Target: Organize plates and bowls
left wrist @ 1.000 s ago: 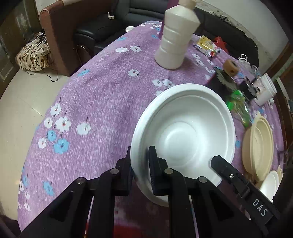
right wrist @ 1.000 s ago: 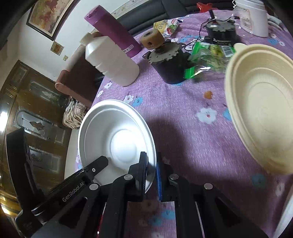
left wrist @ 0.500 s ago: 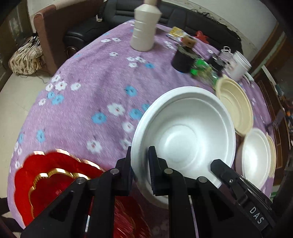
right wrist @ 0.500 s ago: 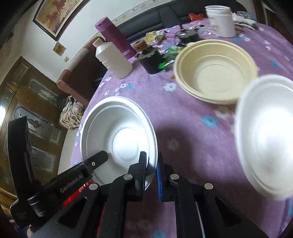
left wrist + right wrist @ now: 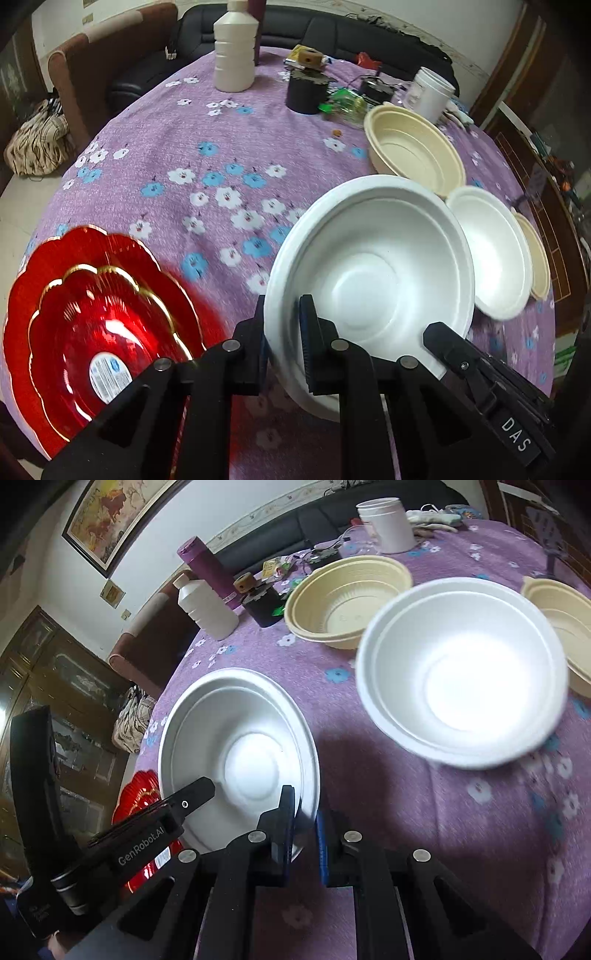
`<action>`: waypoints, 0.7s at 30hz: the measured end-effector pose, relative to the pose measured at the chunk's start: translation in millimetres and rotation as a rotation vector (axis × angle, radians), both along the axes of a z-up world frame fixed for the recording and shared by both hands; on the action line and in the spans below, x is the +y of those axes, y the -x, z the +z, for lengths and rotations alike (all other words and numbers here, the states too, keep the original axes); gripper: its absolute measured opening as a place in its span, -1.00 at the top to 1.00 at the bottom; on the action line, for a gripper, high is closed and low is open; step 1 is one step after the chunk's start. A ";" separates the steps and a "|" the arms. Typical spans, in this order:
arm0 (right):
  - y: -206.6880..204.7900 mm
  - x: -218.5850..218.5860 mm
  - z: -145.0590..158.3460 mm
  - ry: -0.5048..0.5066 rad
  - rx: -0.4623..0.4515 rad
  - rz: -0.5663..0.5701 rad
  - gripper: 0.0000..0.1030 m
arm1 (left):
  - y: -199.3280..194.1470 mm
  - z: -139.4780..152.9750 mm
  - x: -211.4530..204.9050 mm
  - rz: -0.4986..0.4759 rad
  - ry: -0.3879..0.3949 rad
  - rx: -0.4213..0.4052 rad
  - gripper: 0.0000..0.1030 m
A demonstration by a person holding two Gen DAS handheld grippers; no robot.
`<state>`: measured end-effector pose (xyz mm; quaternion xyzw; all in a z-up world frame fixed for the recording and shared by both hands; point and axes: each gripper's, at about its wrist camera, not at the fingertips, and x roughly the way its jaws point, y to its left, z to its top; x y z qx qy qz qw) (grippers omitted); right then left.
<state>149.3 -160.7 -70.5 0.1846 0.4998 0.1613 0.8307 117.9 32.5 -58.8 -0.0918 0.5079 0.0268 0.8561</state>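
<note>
Left hand-held gripper (image 5: 282,328): closed on near-left rim of white foam bowl (image 5: 373,280); one finger outside the wall, one inside.
Right hand-held gripper (image 5: 304,816): pinched on near-right rim of the same bowl, seen in right wrist view (image 5: 240,757); rim sits between the pads.
Held bowl: carried by both grippers at opposite sides of its near edge, raised above the counter (image 5: 184,140), mouth up, tilted slightly.
Second white foam bowl (image 5: 461,672): on the counter ahead and right of the held bowl, well apart from both grippers; blurred in right wrist view.
Large beige bowl (image 5: 413,151): farther back, just beside the second white bowl.
Small beige bowl (image 5: 561,627): at far right edge, partly behind the second white bowl.
Red plates (image 5: 96,332): gold-rimmed, stacked, lower left of the left gripper, near counter edge; blurred.
Counter cloth: purple, white and blue flowers.
Far end: white plastic bottle (image 5: 234,48), dark cup (image 5: 306,92), white tub (image 5: 428,92), green wrapper (image 5: 343,103).
</note>
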 end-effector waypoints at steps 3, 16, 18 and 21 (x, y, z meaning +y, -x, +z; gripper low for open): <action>11.8 -6.0 -1.0 0.009 -0.011 -0.007 0.81 | 10.3 -1.3 -6.3 -0.005 -0.005 -0.013 0.75; 38.8 -11.9 -0.9 0.018 -0.028 -0.009 0.81 | 35.8 -3.4 -14.2 -0.017 -0.023 -0.054 0.75; 41.6 -12.1 -1.4 0.019 -0.027 -0.008 0.81 | 38.9 -4.4 -14.7 -0.020 -0.025 -0.056 0.75; 46.0 -12.4 -2.5 0.021 -0.027 -0.006 0.81 | 42.9 -6.1 -14.8 -0.021 -0.025 -0.058 0.75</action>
